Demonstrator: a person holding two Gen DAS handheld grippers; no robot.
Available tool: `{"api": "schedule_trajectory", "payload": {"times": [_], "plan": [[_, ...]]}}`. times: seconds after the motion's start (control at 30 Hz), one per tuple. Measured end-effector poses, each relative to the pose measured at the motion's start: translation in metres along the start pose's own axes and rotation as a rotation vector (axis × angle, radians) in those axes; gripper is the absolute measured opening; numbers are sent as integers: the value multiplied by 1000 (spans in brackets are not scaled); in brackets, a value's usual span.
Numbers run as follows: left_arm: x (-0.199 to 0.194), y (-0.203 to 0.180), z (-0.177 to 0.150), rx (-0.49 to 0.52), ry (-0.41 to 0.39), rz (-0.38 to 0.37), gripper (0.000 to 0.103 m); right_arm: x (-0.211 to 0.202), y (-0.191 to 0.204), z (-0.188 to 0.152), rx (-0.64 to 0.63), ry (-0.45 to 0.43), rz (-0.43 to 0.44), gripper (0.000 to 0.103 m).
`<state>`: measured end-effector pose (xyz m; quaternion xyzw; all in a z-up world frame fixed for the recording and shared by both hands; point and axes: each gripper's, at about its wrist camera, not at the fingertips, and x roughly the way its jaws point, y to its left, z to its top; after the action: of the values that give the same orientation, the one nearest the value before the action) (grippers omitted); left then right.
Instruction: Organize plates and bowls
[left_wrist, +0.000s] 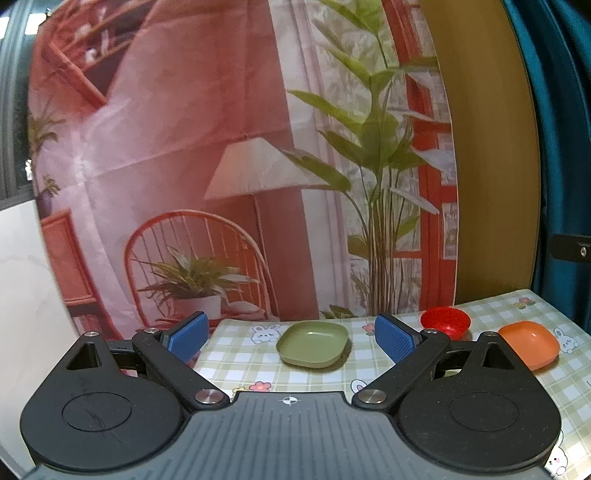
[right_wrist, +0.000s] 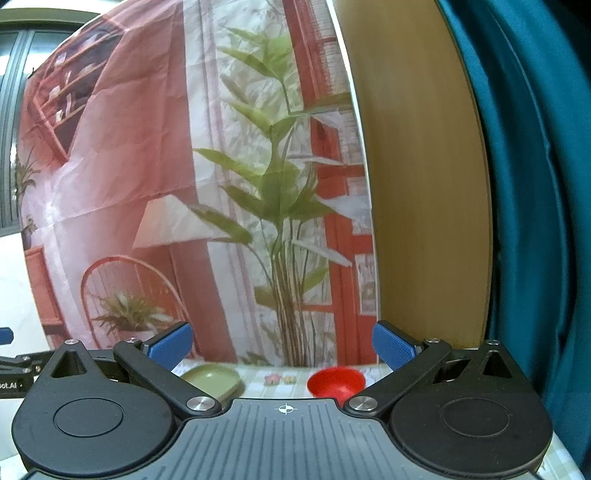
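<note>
A green square plate (left_wrist: 313, 343) lies on the checked tablecloth (left_wrist: 240, 360), between and beyond the fingers of my left gripper (left_wrist: 291, 336), which is open and empty above the near table. A red bowl (left_wrist: 445, 322) and an orange bowl (left_wrist: 532, 343) sit to the right. In the right wrist view the green plate (right_wrist: 212, 380) and red bowl (right_wrist: 335, 382) sit low, partly hidden by the gripper body. My right gripper (right_wrist: 282, 345) is open and empty, held above them.
A printed backdrop (left_wrist: 184, 166) of a room with plants hangs behind the table. A wooden panel (left_wrist: 487, 147) and a teal curtain (left_wrist: 565, 129) stand at the right. Part of the left gripper (right_wrist: 11, 365) shows at the right wrist view's left edge.
</note>
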<state>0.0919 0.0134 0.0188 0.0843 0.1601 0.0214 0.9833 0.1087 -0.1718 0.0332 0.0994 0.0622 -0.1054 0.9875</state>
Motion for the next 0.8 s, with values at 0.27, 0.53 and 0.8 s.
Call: {"api": "schedule_trajectory", "payload": {"times": [0.27, 0.53, 0.8], "plan": [[42, 8, 18, -25, 30, 1, 97, 44, -10, 2, 16, 23, 39, 103], [77, 13, 12, -110, 78, -65, 97, 85, -9, -13, -80, 79, -26, 103], [113, 11, -2, -104, 156, -68, 96, 119, -9, -33, -119, 173, 68, 103]]}}
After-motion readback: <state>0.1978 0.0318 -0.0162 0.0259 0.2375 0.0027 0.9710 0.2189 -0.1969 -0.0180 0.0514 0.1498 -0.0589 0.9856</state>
